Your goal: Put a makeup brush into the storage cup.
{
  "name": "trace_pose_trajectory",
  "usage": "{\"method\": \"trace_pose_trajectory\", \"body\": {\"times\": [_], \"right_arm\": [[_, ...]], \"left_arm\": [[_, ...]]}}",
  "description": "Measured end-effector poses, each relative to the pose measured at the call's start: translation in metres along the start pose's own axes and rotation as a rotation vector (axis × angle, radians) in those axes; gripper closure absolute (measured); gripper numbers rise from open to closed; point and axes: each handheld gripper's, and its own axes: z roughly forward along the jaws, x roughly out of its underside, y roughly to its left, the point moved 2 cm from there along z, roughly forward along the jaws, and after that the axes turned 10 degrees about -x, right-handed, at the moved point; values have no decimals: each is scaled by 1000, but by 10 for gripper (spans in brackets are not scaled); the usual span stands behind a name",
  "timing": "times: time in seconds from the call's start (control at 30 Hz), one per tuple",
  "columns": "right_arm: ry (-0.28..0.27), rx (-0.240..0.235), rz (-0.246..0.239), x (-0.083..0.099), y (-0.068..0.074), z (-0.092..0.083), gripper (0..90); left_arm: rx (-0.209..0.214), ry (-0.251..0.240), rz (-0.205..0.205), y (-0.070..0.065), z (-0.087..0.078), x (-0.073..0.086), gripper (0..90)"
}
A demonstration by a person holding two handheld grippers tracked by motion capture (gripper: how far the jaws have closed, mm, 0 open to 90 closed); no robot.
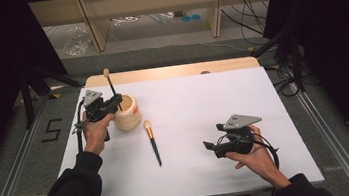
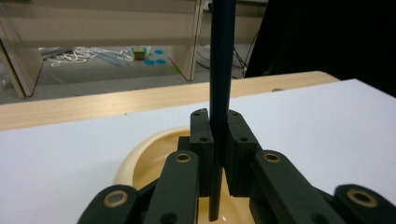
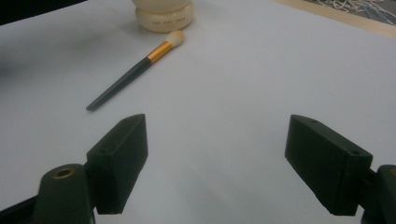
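A cream round holder (image 1: 127,113) stands on the white table at the left. My left gripper (image 1: 116,103) is shut on a dark-handled makeup brush (image 1: 111,85), held upright over the holder's mouth with its pale tip up. In the left gripper view the brush handle (image 2: 221,70) is pinched between the pads above the holder's cream rim (image 2: 140,156). A second brush (image 1: 152,141) with a gold band and pale bristles lies flat on the table beside the holder. My right gripper (image 1: 208,146) rests open at the right; the second brush (image 3: 135,70) and the holder (image 3: 164,14) lie ahead of its wide jaws.
The white table top (image 1: 198,105) has a wooden strip (image 1: 169,71) along its far edge. Wooden furniture legs (image 1: 216,7) and cables lie on the floor beyond. Dark curtains and stand legs flank both sides.
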Motion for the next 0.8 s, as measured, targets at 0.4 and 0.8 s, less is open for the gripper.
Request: {"method": "trace_pose_trajectory", "body": {"times": [0.4,0.8], "right_arm": [[5,-2,-3,0,0,1,222],[9,-10,-3,0,1,2,223]], "left_arm": [[-14,18,-1,3,2,6,831],[-65,33,-11,1,-2,4,461]]}}
